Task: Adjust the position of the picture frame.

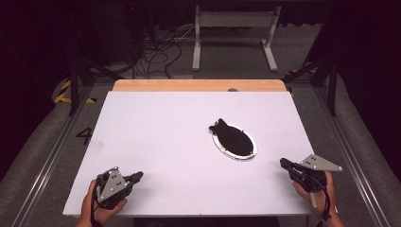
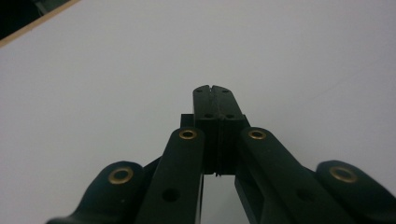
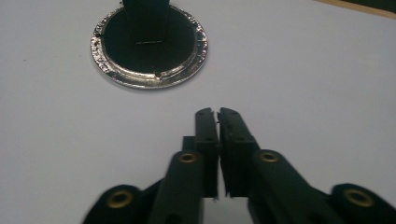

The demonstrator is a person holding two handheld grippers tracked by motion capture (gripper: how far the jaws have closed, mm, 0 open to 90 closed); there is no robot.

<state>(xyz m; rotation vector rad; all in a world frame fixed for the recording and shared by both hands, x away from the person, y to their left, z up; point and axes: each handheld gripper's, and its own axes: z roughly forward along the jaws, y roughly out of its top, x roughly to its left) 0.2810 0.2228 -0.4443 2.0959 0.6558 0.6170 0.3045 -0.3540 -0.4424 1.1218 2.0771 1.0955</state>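
In the high view, a white worktop [image 1: 156, 142] carries one object: a black dark-surfaced item seated in a silver-rimmed oval plate [image 1: 235, 141], lying right of the worktop's centre, closer to the right edge than to the left, with a black tab projecting from its far-left end. What the black item is cannot be told. The left gripper [image 1: 138, 177] sits near the front-left corner of the worktop, held in the person's left hand [image 1: 101, 208], a grey three-cornered plate on top, its tip directed toward the right. The right gripper [image 1: 283, 163] sits near the front-right corner, just inside the right edge, held in the right hand [image 1: 318, 193], its tip directed toward the left and slightly away from the person. Both grippers are well apart from the plate; the right one is the nearer. In the left gripper view, the left gripper [image 2: 215, 88] has its two black jaws pressed together along their length, with nothing between them and bare white worktop ahead. In the right gripper view, the right gripper [image 3: 218, 111] has its jaws closed to a thin slit, holding nothing. The silver-rimmed plate [image 3: 149, 79] lies ahead and to the left of them, clear of the tips.
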